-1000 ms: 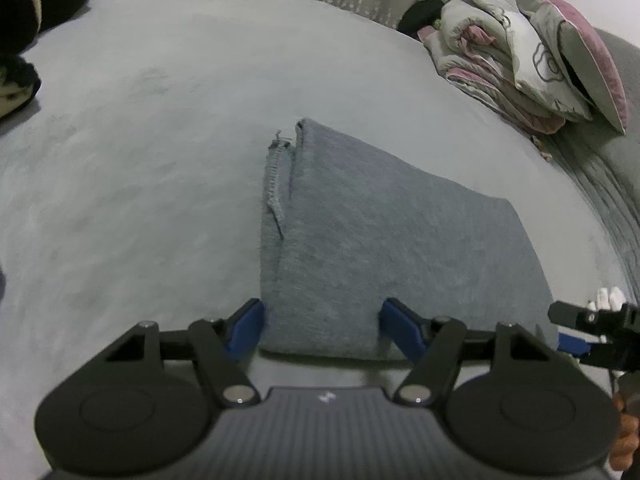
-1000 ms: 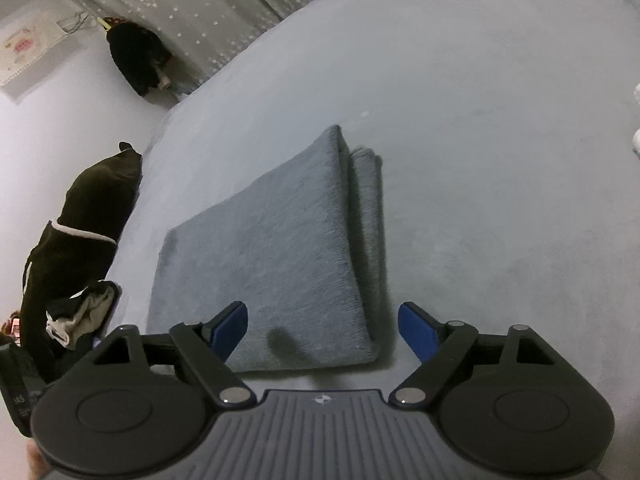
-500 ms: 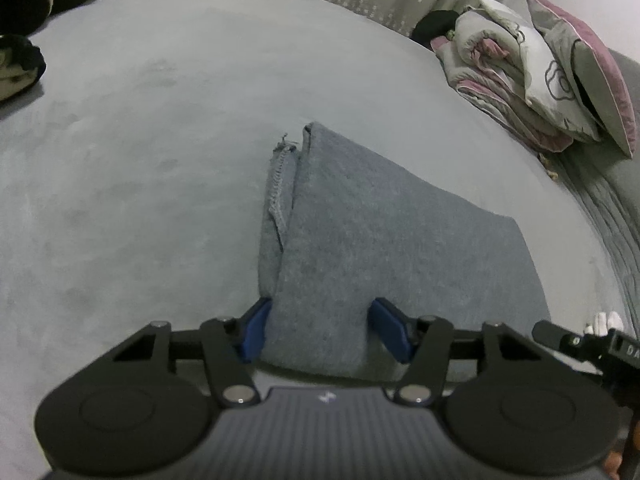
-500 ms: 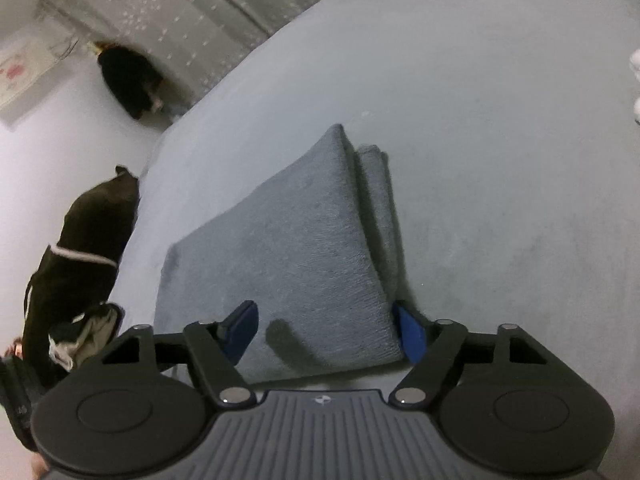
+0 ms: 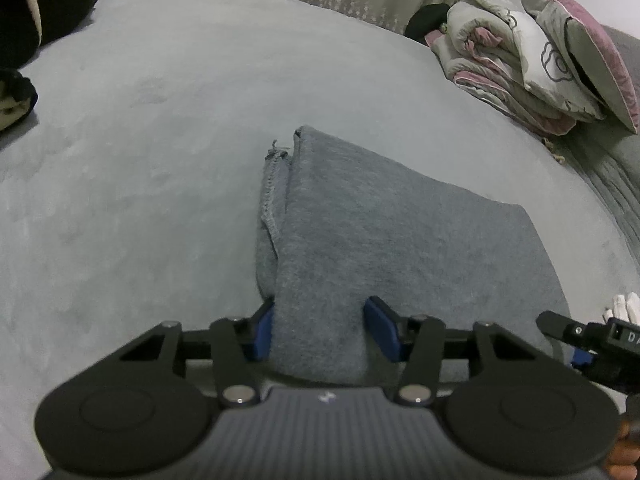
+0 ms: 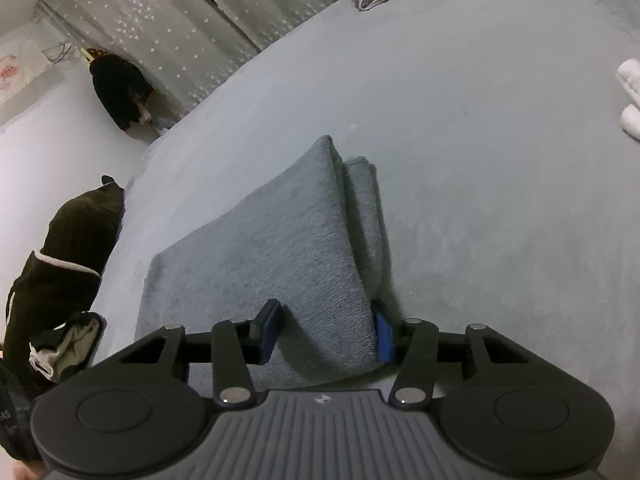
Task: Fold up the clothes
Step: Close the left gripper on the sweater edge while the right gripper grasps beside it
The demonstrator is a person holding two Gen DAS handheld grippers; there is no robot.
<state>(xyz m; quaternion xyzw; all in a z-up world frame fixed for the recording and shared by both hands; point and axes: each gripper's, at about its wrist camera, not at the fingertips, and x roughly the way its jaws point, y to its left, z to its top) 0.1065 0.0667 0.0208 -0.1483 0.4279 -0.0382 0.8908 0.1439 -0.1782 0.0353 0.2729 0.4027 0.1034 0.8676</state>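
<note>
A folded grey garment (image 5: 392, 240) lies on the grey bed. My left gripper (image 5: 324, 330) has its blue pads on either side of the garment's near left corner, closing on it. In the right wrist view the same garment (image 6: 272, 248) shows with its thick folded edge at the right. My right gripper (image 6: 324, 332) has its pads on either side of the garment's near right corner, pressing the cloth. The near edge of the garment is lifted off the bed in both views. The right gripper's tip (image 5: 576, 334) shows at the right edge of the left wrist view.
The grey bed cover (image 5: 160, 160) spreads all around. Folded quilts and pillows (image 5: 532, 60) are piled at the far right. Dark clothes (image 6: 60, 280) lie at the bed's left edge. White items (image 6: 630, 96) lie at the right. Curtains hang behind.
Both grippers moved forward onto the garment's near edge and narrowed from wide open until their pads press the cloth. The near edge has risen a little.
</note>
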